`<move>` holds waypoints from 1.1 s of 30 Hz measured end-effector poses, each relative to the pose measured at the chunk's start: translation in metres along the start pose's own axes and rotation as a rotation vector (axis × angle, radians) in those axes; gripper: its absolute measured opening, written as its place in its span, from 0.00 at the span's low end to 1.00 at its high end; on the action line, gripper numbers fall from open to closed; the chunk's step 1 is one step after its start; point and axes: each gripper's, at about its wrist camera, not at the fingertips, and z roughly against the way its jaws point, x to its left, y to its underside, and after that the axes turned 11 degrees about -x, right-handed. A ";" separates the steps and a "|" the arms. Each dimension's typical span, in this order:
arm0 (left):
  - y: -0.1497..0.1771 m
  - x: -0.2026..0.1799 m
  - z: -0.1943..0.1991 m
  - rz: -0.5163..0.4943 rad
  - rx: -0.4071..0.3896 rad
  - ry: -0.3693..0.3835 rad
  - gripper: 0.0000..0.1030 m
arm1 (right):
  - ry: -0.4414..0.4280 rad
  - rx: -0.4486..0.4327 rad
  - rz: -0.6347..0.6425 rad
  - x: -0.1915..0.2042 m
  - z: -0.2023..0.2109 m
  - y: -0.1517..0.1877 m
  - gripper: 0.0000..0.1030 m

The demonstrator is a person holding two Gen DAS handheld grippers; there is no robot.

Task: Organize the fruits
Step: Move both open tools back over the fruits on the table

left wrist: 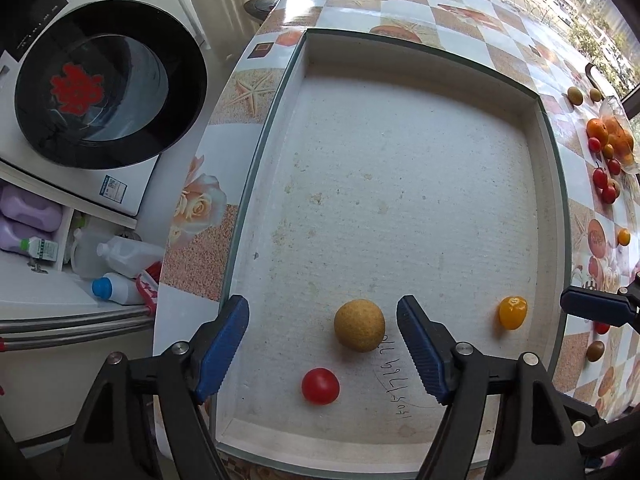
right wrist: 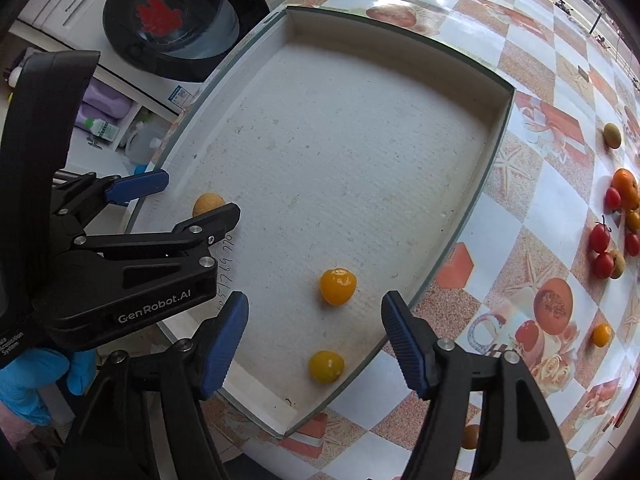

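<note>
We see tan ball (left wrist: pixel 359 325), red tomato (left wrist: pixel 320 385), two yellow tomatoes (right wrist: pixel 338 286) (right wrist: pixel 326 366) lying in white tray (left wrist: pixel 400 68). Left gripper (left wrist: pixel 322 352) spread, empty, above ball. Right gripper (right wrist: pixel 314 344) spread, empty. More fruit (right wrist: pixel 612 224) on patterned table (right wrist: pixel 500 264).

A table (left wrist: pixel 460 12) with a checkered patterned cover is carrying a shallow white tray (left wrist: pixel 538 152), and loose fruits (right wrist: pixel 618 216) are lying scattered on it beside the tray.

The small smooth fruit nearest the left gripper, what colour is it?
The small smooth fruit is red; the left wrist view shows it best, inside the white tray.
</note>
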 end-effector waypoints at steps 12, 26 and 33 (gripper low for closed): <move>-0.006 -0.027 0.018 -0.038 -0.009 -0.009 0.75 | 0.091 -0.002 -0.214 -0.063 0.037 0.039 0.80; -0.011 -0.125 0.059 -0.210 -0.060 0.135 0.75 | 0.267 0.056 -0.617 -0.183 0.068 0.137 0.80; -0.005 -0.176 0.058 -0.255 -0.023 0.220 0.75 | 0.303 0.028 -0.694 -0.222 0.085 0.153 0.80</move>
